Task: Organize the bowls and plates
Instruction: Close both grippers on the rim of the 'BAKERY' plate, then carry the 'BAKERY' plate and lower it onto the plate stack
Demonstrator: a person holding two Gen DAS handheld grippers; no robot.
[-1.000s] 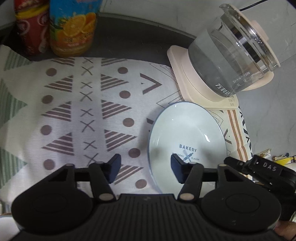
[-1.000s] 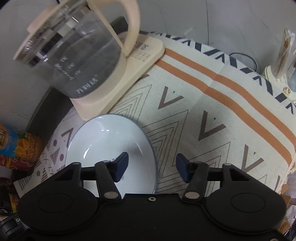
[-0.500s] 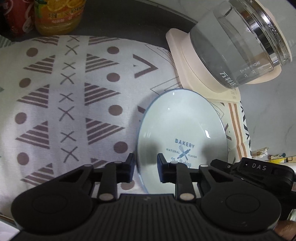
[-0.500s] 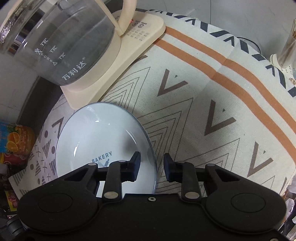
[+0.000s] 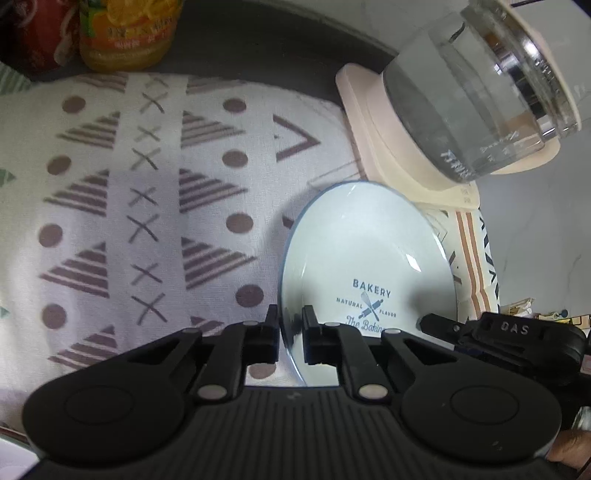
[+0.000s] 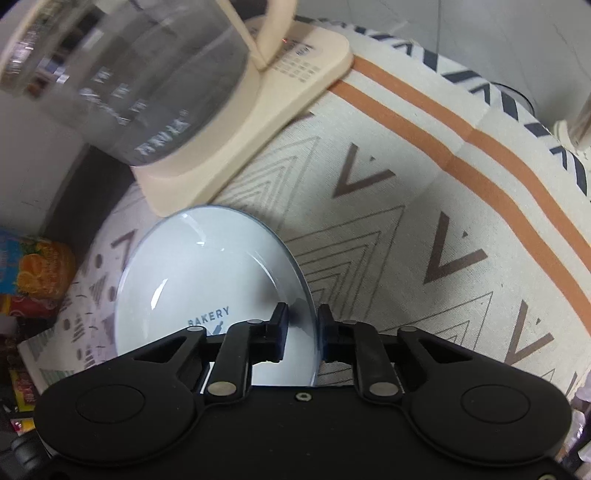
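Plate (image 5: 369, 258): pale, glazed, blue-rimmed, printed "BAKERY". It lies on the patterned cloth (image 5: 147, 206) over the counter, just in front of the kettle (image 5: 476, 96) and its cream base (image 6: 236, 133). Both claws grip it at the near edge. The left claw (image 5: 290, 334) is pinching the rim on the plate's left side, one finger above and one beneath. The right claw (image 6: 300, 332) is pinching the rim on the opposite side in the same way.

It looks like ceramic: stiff, fairly heavy for its size, slick under the pads and liable to chip or shatter if dropped. The thin rim is the only place to grip, so two opposed holds seem sensible. Lift it level and evenly; a tilt could let it slide out. The kettle base sits very near the far rim, so clearance matters there. Bottles (image 5: 125, 33) stand well apart at the back.
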